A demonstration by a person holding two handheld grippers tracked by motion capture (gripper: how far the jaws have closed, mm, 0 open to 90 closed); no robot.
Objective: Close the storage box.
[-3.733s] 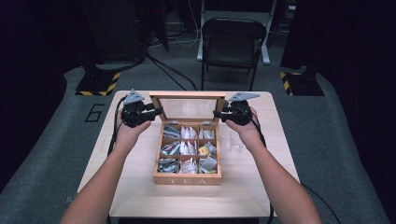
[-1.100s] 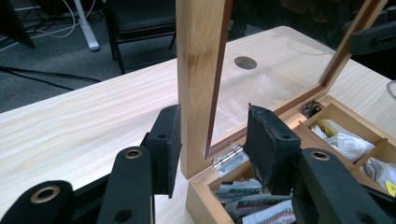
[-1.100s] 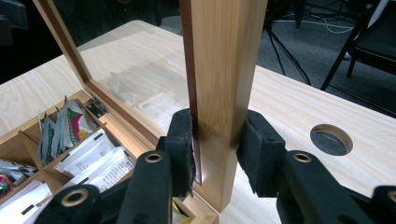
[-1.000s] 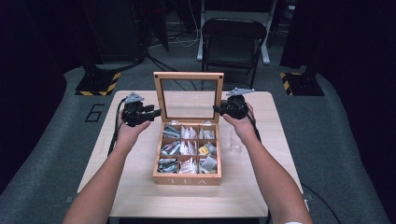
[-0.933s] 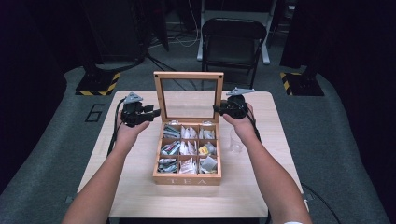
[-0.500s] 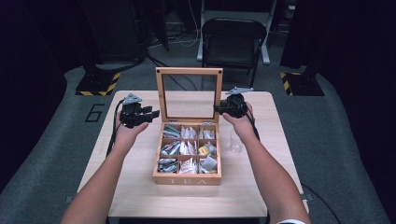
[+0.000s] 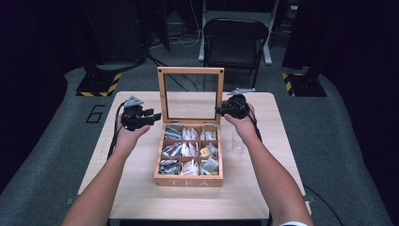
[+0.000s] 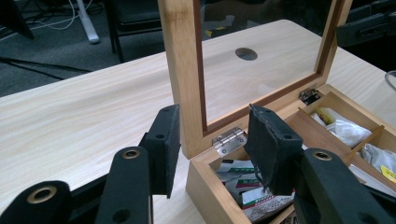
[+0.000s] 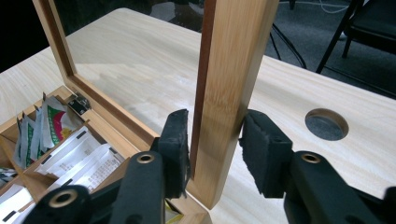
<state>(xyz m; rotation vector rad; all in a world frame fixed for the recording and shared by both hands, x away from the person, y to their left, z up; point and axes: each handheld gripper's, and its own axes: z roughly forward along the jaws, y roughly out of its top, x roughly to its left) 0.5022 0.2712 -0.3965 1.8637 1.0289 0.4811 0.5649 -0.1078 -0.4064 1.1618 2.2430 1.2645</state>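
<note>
Tea box sits mid-table, lid upright, release step.
Left gripper jaws straddle the lid's side rail, clear of it; right gripper jaws have just been opening, rail between pads; both should back straight off without tipping the lid.

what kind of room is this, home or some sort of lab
Most likely a lab or recording studio, not a home. The light wooden table stands alone on grey carpet, with yellow-and-black hazard-striped stand bases, loose cables on the floor and a black folding chair behind, all against dark surroundings.
</note>
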